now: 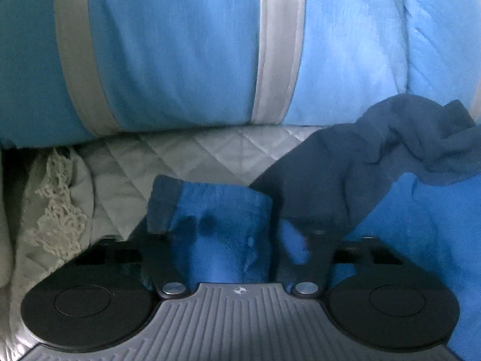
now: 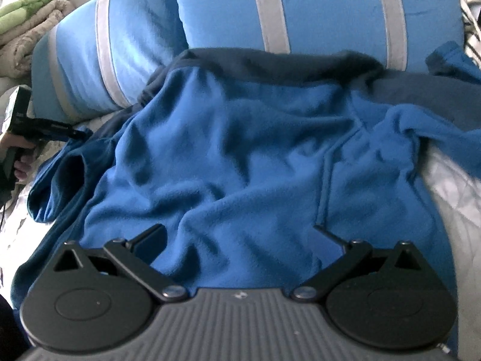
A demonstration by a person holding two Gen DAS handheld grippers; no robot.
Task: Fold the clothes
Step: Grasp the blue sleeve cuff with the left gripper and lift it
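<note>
A blue fleece garment [image 2: 240, 150] with a dark navy lining lies crumpled on the bed, its top against the pillows. In the left wrist view my left gripper [image 1: 225, 210] is shut on a bunched fold of this fleece [image 1: 222, 234] that fills the gap between its fingers. Navy fabric [image 1: 375, 150] drapes over the right finger. The right wrist view shows the left gripper [image 2: 57, 129], held by a hand [image 2: 18, 147], at the garment's left edge. My right gripper [image 2: 239, 234] hangs open low over the fleece's near part, fingers wide apart, nothing between them.
Two blue pillows with grey stripes [image 2: 330, 9] [image 2: 99, 54] lean at the back. A quilted grey-white bedcover [image 1: 192, 153] lies under the garment. Cream lace cloth [image 1: 57, 207] sits on the left in the left wrist view. Folded green and beige blankets [image 2: 27, 21] are stacked far left.
</note>
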